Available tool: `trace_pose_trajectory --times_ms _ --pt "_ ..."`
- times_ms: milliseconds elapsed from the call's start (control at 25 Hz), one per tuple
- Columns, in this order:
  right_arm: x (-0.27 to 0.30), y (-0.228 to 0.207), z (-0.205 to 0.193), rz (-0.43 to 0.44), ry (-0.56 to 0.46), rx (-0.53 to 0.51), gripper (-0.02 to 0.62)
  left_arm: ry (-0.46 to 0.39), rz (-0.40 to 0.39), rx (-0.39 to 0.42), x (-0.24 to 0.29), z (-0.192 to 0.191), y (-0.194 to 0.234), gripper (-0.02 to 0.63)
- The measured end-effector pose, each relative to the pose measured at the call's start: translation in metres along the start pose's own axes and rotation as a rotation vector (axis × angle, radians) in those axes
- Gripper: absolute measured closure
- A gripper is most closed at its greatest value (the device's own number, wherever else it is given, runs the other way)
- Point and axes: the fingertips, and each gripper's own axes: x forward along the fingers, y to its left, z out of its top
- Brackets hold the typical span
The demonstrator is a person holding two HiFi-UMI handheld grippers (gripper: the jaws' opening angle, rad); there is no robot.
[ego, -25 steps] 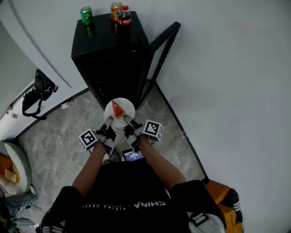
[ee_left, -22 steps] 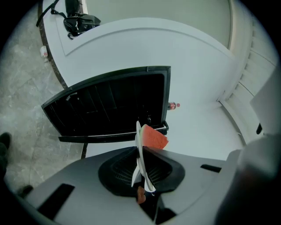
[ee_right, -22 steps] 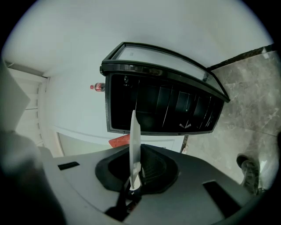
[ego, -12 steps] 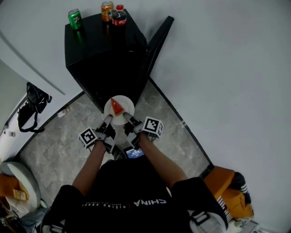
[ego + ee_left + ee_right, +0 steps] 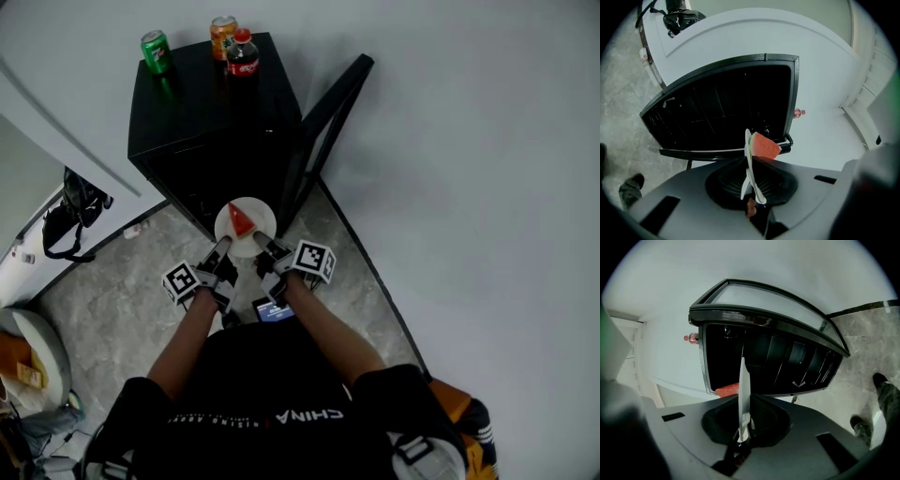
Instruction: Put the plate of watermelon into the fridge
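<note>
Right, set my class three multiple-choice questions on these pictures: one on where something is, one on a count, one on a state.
1. Where is the plate of watermelon?
A. On top of the fridge
B. Inside the fridge
C. Held in front of the fridge by the left gripper and right gripper

2. How many drink containers stand on the fridge?
A. Three
B. One
C. Five

3. The fridge door is:
A. Shut
B. Open
C. Taken off

Answers:
1 C: both grippers' jaws clamp the plate's near rim, just outside the opening.
2 A: a green can, an orange can and a bottle.
3 B: the door stands out to the right and the dark inside shows.
</note>
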Motion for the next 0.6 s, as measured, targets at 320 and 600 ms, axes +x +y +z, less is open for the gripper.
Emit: trace_pose_trajectory --times_ms 320,600 --pt "0.018 0.001 0.026 0.06 0.088 0.048 0.563 -0.116 -0.003 0.005 0.021 0.013 -0.006 0.565" --pt "0.039 0.007 0.012 0.077 0.095 0.051 0.563 -0.109 -0.021 -0.011 0.016 0.036 -0.004 0.563"
